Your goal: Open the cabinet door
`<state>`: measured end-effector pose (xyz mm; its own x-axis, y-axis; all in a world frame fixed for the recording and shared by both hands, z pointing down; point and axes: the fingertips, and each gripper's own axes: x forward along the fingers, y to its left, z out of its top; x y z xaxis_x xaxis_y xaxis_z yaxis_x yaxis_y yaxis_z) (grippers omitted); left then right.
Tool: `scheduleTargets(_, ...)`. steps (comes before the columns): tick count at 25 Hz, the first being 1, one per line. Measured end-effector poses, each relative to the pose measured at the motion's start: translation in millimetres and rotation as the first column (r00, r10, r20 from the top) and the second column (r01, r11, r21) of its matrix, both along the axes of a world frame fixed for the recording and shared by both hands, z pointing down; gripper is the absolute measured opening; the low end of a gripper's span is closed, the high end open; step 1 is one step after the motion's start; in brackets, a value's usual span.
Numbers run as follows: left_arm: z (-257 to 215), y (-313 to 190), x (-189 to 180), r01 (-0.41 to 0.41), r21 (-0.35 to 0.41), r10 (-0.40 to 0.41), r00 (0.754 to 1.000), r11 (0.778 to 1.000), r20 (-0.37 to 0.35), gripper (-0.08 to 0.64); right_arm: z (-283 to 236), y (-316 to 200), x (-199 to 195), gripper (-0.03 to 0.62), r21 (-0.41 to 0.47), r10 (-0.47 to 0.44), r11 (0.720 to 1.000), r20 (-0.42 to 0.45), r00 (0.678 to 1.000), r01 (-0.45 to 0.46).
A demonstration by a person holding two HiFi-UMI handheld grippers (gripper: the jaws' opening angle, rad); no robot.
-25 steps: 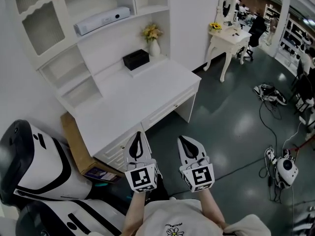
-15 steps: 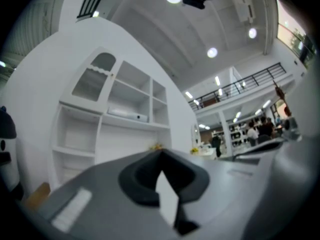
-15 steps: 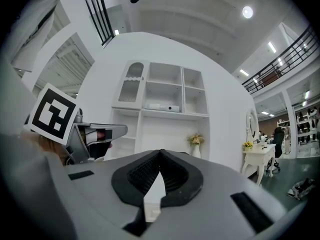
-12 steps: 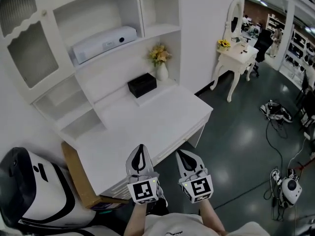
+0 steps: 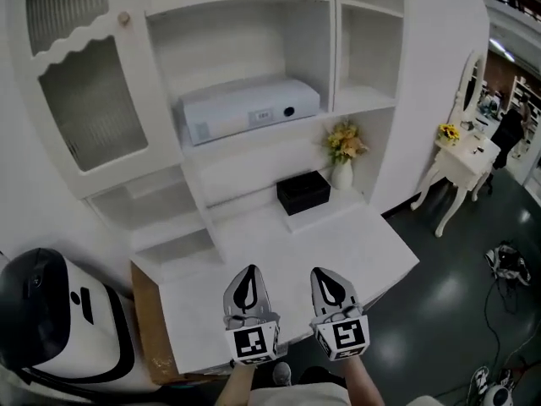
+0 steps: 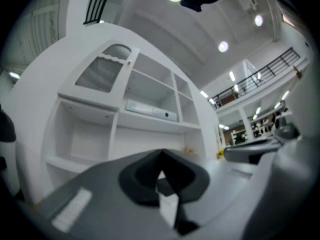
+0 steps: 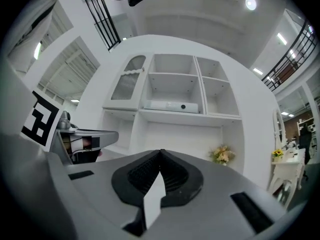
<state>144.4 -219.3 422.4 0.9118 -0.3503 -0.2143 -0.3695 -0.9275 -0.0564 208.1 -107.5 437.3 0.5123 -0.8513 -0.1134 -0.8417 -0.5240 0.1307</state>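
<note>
Fingers on your left gripper [image 5: 247,270] are pressed together with nothing between them, and those on your right gripper [image 5: 321,273] meet tip to tip the same way. Both grippers hover side by side over the front edge of the desk [image 5: 372,256], pointing at the shelf unit [image 5: 406,100].

In the wide compartment at the middle of the unit, a projector [image 5: 249,108] lies lengthwise on its shelf. On the ledge below sit a black box [image 5: 303,191] and, just beside it to the right, a vase [image 5: 341,174] of flowers.

Your cabinet door [image 5: 89,91] fills the upper left of the unit, well apart from both grippers. It is shut and faces you. Its long axis stands upright, with an arched top, ribbed panes and a small round knob [image 5: 124,19] on its right edge, toward the top.
</note>
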Motion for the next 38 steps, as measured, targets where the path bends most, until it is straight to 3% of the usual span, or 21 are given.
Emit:
scheduleTargets(5,-3.3,-42.9,-11.5,0.184,-0.011,-0.183,0.983,0.983,0.009,0.006,-20.7,-47.6,15.1,0.0,0.02,-0.158,0.987,-0.028,0.987,0.159)
scheduleTargets(9,-20.3,-64.7,-21.3,0.348,-0.008,-0.348,0.936,0.937,-0.045,0.006,-32.2,-87.9,25.8,0.0,0.017,-0.318,0.948,-0.057,0.947,0.319)
scheduleTargets(12,-10.8,-78.2,-45.0,0.512,-0.038,-0.513,0.858,0.858,-0.016,0.006,-34.6,-116.9,17.4,0.0,0.013,-0.475,0.879,-0.051,0.878,0.476)
scheduleTargets(18,-3.7,-61.5,-79.2,0.744,-0.056,-0.745,0.667,0.665,0.013,0.006,-36.2,-146.3,-1.0,0.0,-0.011,-0.712,0.702,-0.049,0.701,0.712)
scheduleTargets(23,4.5,-40.9,-98.7,0.828,-0.073,-0.83,0.558,0.555,0.023,0.006,-27.6,-143.0,-20.0,0.0,-0.008,-0.801,0.598,-0.044,0.597,0.802)
scheduleTargets(26,4.3,-31.0,-109.3,0.863,-0.07,-0.865,0.502,0.5,0.018,0.006,-26.8,-141.3,-30.3,0.0,-0.007,-0.835,0.549,-0.051,0.548,0.836)
scheduleTargets(28,3.7,-24.0,-112.9,0.877,-0.067,-0.879,0.477,0.475,0.018,0.006,-26.8,-138.1,-32.4,0.0,-0.004,-0.846,0.532,-0.049,0.532,0.846)
scheduleTargets(31,2.2,-17.8,-118.0,0.889,-0.073,-0.891,0.455,0.453,0.01,0.006,-27.1,-133.0,-33.5,0.0,-0.004,-0.845,0.533,-0.05,0.532,0.846)
scheduleTargets(38,3.0,-21.1,-117.8,0.879,-0.072,-0.88,0.474,0.471,0.022,0.006,-23.1,-130.9,-29.9,0.0,0.003,-0.821,0.57,-0.038,0.569,0.822)
